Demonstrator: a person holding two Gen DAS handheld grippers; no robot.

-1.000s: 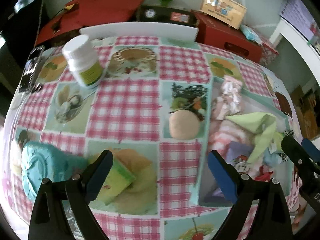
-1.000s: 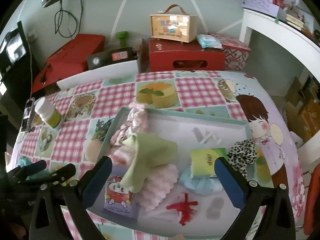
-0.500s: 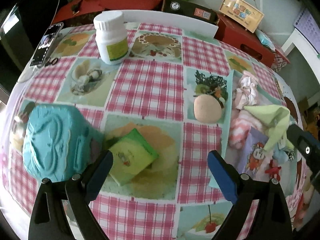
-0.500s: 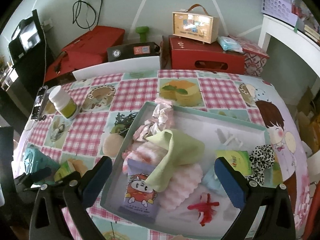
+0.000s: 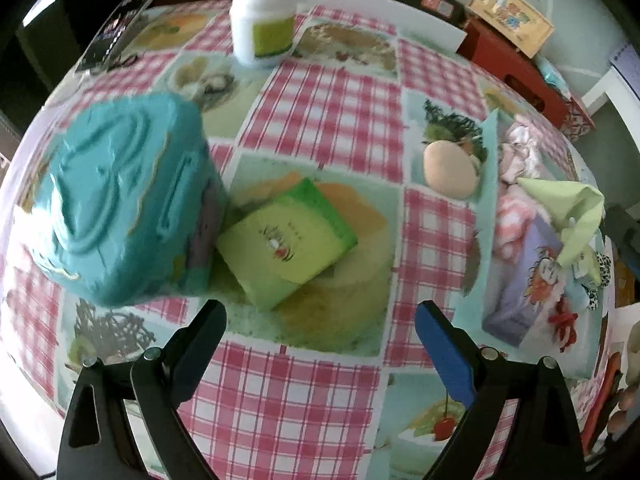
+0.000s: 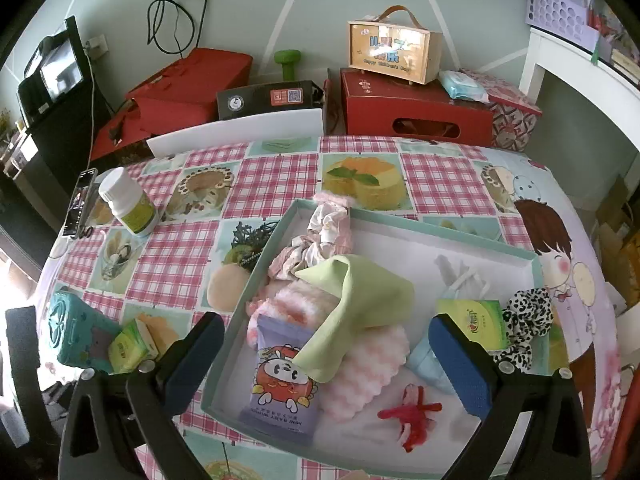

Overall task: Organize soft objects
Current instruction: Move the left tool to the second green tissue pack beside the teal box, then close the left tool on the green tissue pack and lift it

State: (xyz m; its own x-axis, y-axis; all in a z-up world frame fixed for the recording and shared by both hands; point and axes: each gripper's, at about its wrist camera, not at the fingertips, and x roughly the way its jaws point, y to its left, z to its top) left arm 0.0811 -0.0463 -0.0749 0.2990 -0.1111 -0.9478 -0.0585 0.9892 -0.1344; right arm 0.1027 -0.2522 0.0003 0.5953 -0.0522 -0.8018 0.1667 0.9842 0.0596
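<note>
Soft objects: most already lie in the tray (image 6: 536,276) — a green cloth (image 6: 360,296), pink fluffy pieces (image 6: 360,364), a crumpled pink-white fabric (image 6: 324,232), a purple wipes packet (image 6: 282,390), a green tissue pack (image 6: 472,320), a leopard scrunchie (image 6: 526,320), a red hair tie (image 6: 412,412).
Still outside: green tissue packet (image 5: 286,244), flat on the surface (image 5: 320,120), touching a teal pouch (image 5: 120,204) on its left.
Left tool (image 5: 320,332): jaws spread wide, holding nothing, poised just short of the tissue packet.
Right tool (image 6: 324,352): jaws wide apart, empty, hovering over the tray's near half.
Done, by my reading: the bulk of the sorting.
Left, by my reading: the tissue packet, and perhaps the teal pouch if it counts as soft.
Not for the tray: white bottle (image 5: 262,12) and phone (image 5: 114,32), far side of the surface.
</note>
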